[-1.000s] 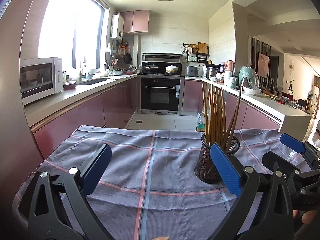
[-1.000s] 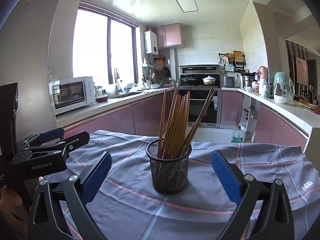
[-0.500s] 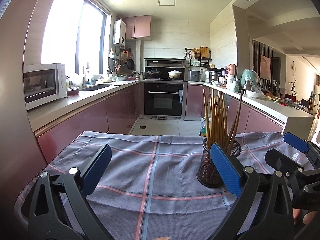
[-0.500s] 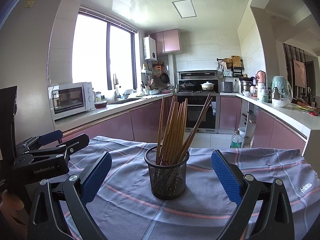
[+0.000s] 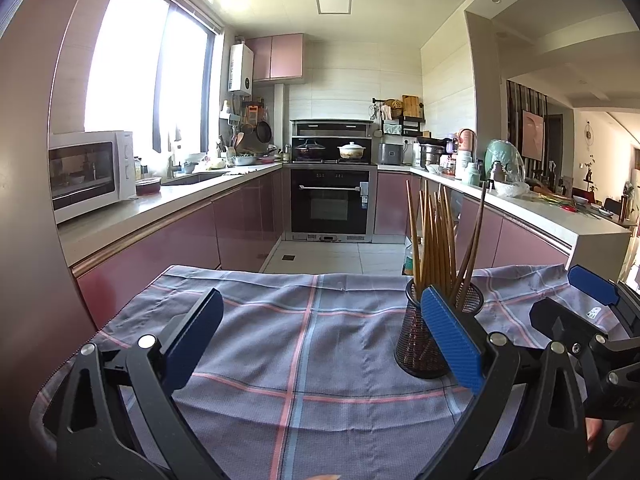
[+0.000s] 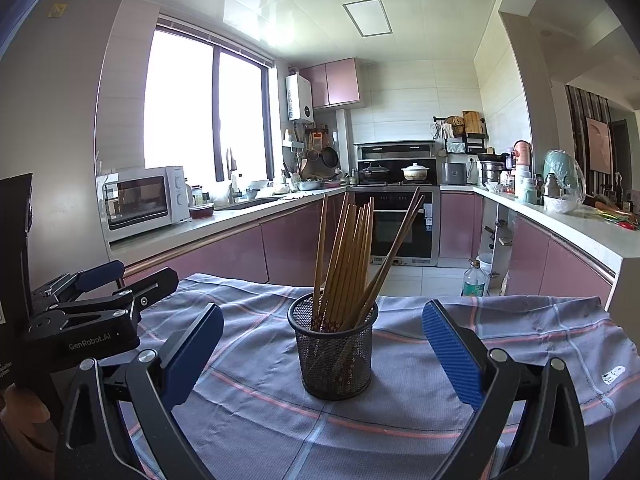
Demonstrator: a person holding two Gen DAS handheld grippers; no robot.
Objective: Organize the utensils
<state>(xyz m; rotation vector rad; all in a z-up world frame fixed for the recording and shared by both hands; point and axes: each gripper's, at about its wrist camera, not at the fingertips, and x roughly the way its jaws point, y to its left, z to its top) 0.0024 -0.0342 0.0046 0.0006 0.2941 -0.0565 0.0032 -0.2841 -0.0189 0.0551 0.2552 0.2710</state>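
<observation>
A black mesh cup (image 6: 334,348) stands upright on a blue-grey plaid tablecloth (image 6: 520,320) and holds several wooden chopsticks (image 6: 348,256). My right gripper (image 6: 322,354) is open, its blue pads on either side of the cup and nearer to me, not touching it. In the left wrist view the cup (image 5: 416,344) stands right of centre, partly hidden behind my right-hand finger (image 5: 452,340). The chopsticks (image 5: 436,236) rise above it. My left gripper (image 5: 322,338) is open over bare cloth (image 5: 280,340). Each gripper shows in the other's view: right gripper (image 5: 556,292), left gripper (image 6: 146,272).
The table's far edge drops to a tiled kitchen floor with a plastic bottle (image 6: 474,280) on it. Pink cabinets, a microwave (image 6: 144,200) and an oven (image 5: 330,204) lie beyond. A person's fingers (image 5: 600,432) hold the right gripper's handle.
Both views have tilted slightly upward, so the table and cup sit a little lower in the left view. Both grippers stay open and nothing was taken hold of.
</observation>
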